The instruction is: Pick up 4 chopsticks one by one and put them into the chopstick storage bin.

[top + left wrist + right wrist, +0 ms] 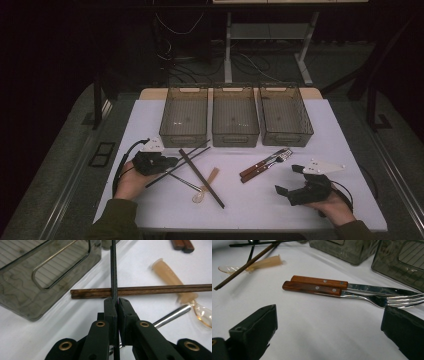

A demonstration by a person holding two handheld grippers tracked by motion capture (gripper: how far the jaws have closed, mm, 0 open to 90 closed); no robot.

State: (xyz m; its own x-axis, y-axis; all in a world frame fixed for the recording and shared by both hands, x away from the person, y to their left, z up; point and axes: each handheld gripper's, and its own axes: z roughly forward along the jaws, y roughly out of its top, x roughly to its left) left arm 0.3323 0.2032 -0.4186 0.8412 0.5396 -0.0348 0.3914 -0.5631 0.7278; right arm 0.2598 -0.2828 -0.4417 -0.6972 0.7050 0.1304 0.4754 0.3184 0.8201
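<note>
In the high view, the left gripper (167,162) is clenched on a black chopstick (187,160) near the left part of the white surface (325,130), and that stick lies across a brown chopstick pair (201,178) and a metal-handled utensil (184,181); lifting it carelessly could drag or flick those crossed pieces. The three grey bins (235,120) stand in a row just beyond, so a long stick swung upward could strike the nearest bin's front wall. The right gripper (286,186) rests released near the front edge, with bare surface around it. In the left gripper view, the jaws pinch the black chopstick (114,277) close to one end, so the long free length may pivot or slip; the brown chopstick pair (150,290) crosses just ahead, beside a clear plastic spoon (175,280) and the leftmost bin (37,277). In the right gripper view, the jaws stand wide apart, facing a wooden-handled knife (324,282) and fork (317,288) lying touching, with open room in front.
</note>
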